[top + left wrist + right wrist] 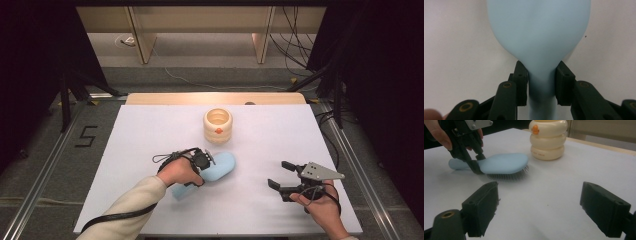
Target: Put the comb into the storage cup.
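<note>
I am seeing a light blue hairbrush (220, 167) lying flat on the white desk (150, 135), bristles facing down. Its wide head is pointing toward the far side, its thin handle toward me.

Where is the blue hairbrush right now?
In the high view, the blue hairbrush lies bristles down on the white table, just left of the middle, in front of the cream ringed cup. The left gripper clamps its neck.

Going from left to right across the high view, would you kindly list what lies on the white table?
Left gripper, shut on the blue hairbrush at its neck → cream ringed container, farther back → right gripper, jaws open over the table.
</note>
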The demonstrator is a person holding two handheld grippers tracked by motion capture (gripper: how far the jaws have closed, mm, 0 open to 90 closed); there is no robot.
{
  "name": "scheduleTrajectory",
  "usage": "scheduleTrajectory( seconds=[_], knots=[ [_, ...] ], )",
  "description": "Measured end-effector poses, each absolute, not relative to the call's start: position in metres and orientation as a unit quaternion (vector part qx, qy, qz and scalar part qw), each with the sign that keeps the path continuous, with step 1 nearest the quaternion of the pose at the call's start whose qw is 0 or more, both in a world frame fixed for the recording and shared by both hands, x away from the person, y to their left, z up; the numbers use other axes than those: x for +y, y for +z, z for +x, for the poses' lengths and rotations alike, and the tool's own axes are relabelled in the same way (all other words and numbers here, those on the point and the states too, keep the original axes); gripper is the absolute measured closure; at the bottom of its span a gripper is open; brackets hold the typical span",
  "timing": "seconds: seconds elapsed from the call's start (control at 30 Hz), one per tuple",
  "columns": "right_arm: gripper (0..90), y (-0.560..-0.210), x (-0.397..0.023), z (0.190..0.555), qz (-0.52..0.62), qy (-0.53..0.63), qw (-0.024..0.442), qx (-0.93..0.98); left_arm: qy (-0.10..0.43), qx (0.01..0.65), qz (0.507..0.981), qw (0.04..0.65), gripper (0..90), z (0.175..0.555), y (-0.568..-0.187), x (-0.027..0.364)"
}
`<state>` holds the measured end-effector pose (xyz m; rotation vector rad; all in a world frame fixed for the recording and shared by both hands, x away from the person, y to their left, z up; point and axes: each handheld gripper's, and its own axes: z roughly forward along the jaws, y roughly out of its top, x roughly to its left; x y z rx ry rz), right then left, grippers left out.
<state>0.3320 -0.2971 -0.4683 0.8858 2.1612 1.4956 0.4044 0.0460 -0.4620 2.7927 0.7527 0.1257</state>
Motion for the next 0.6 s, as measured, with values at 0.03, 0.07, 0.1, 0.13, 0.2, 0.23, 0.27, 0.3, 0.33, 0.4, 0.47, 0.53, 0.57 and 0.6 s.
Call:
scheduleTrajectory(
  seconds=[0.03,0.07,0.1,0.13,0.2,0.23,0.27,0.3,0.33,0.4,0.47,0.53,0.57,0.6],
  knots=[
    [16.3,-0.4683,-0.2971,0.332,0.314,0.53,0.183,0.766,0.043,0.258,0.957,0.123,67.4,0.4044,-0.462,0.046],
    [16.3,-0.4682,-0.2971,0.3319,0.314,0.53,0.183,0.766,0.045,0.26,0.956,0.126,67.4,0.4036,-0.4621,0.0465],
    [16.3,-0.4684,-0.297,0.332,0.314,0.53,0.183,0.766,0.047,0.263,0.955,0.132,68.1,0.4021,-0.4627,0.0469],
    [16.3,-0.4684,-0.297,0.332,0.314,0.53,0.183,0.766,0.047,0.263,0.955,0.132,68.3,0.4021,-0.4627,0.0469],
    [16.3,-0.4686,-0.2968,0.3321,0.314,0.53,0.181,0.767,0.051,0.265,0.953,0.137,68.7,0.4006,-0.4629,0.0481],
    [16.3,-0.4686,-0.2968,0.3321,0.314,0.529,0.182,0.767,0.051,0.268,0.951,0.142,68.7,0.4,-0.4633,0.0486],
    [16.3,-0.4686,-0.2968,0.3322,0.314,0.529,0.182,0.767,0.052,0.271,0.95,0.144,68.9,0.3995,-0.4636,0.0491],
    [16.3,-0.4687,-0.2968,0.3323,0.314,0.53,0.182,0.767,0.051,0.271,0.95,0.147,69.0,0.3995,-0.4638,0.0498],
    [16.3,-0.4688,-0.2968,0.3324,0.314,0.53,0.182,0.767,0.05,0.272,0.949,0.15,69.1,0.3994,-0.4641,0.0506],
    [16.3,-0.4689,-0.2969,0.3325,0.313,0.529,0.183,0.767,0.05,0.272,0.949,0.151,69.1,0.3994,-0.4642,0.0511],
    [16.3,-0.4689,-0.2968,0.3325,0.313,0.53,0.183,0.767,0.051,0.271,0.949,0.152,69.1,0.3991,-0.4641,0.0512],
    [16.3,-0.4689,-0.2969,0.3324,0.315,0.529,0.182,0.767,0.055,0.267,0.95,0.151,69.2,0.3981,-0.4639,0.0514],
    [16.3,-0.4689,-0.2969,0.3324,0.315,0.529,0.182,0.766,0.056,0.266,0.95,0.153,69.2,0.3979,-0.4641,0.0515],
    [16.3,-0.4689,-0.2969,0.3324,0.315,0.529,0.182,0.766,0.056,0.266,0.95,0.153,69.2,0.3979,-0.4641,0.0515]
  ],
)
